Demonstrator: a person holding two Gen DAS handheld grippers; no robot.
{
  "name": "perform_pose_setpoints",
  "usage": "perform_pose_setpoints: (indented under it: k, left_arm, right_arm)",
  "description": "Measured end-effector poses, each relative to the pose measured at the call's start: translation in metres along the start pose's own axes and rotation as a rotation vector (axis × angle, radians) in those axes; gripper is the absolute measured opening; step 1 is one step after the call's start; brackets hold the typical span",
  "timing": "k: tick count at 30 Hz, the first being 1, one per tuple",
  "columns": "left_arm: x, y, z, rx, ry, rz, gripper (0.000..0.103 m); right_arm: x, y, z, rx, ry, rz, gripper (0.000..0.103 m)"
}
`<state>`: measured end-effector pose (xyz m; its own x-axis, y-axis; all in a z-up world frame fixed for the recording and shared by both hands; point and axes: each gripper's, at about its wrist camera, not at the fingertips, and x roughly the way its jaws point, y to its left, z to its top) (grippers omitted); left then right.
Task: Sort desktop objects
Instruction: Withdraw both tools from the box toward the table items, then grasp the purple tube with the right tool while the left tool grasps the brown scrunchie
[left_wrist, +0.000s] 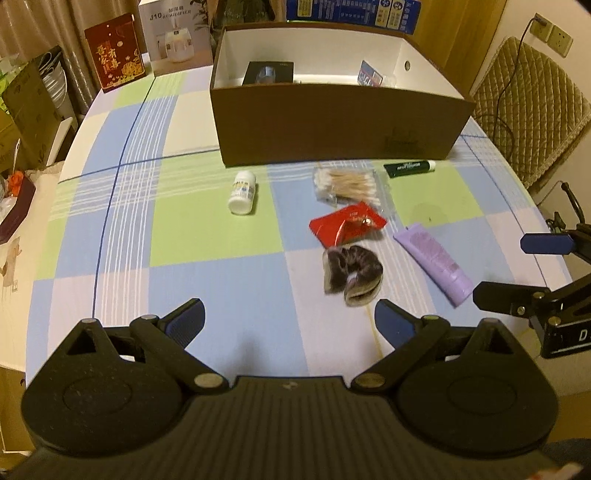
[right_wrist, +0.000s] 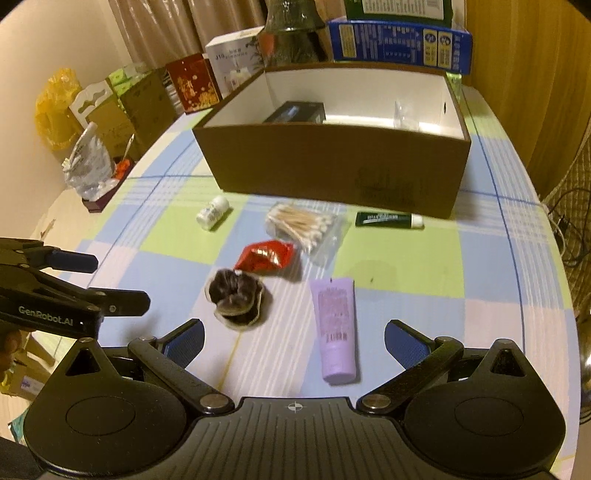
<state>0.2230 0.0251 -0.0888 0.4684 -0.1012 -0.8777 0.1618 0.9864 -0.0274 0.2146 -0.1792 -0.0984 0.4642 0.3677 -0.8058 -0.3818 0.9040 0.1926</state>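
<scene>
Both sets of jaws are wide open and empty. The purple tube (right_wrist: 336, 328) lies on the desk right between the right gripper (right_wrist: 294, 341) fingers, long axis running near-to-far, so it's closer than the left gripper (left_wrist: 289, 318).

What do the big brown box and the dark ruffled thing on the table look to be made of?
The brown box looks like matte cardboard: thin, straight walls, white inside. The dark ruffled thing seems soft fabric, perhaps a velvety scrunchie, given its gathered folds; blur leaves that uncertain.
</scene>
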Motion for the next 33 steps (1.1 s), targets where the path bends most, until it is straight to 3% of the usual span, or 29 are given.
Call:
perform_pose_setpoints:
  k: [18,22,33]
  left_arm:
    - [0.027,0.002,-0.017,0.036,0.047,-0.023,0.094]
    - [0.038,0.002,-0.018,0.047,0.055,-0.031,0.093]
    - [0.063,-0.011,-0.008,0.109,0.042,-0.080,0.091]
  right_arm:
    - [0.034,-0.016,-0.026,0.032,0.051,-0.044,0.100]
    - [0.043,-0.020,-0.031,0.013,0.040,-0.058,0.082]
    - [0.070,-0.026,-0.029,-0.003,0.020,-0.059,0.051]
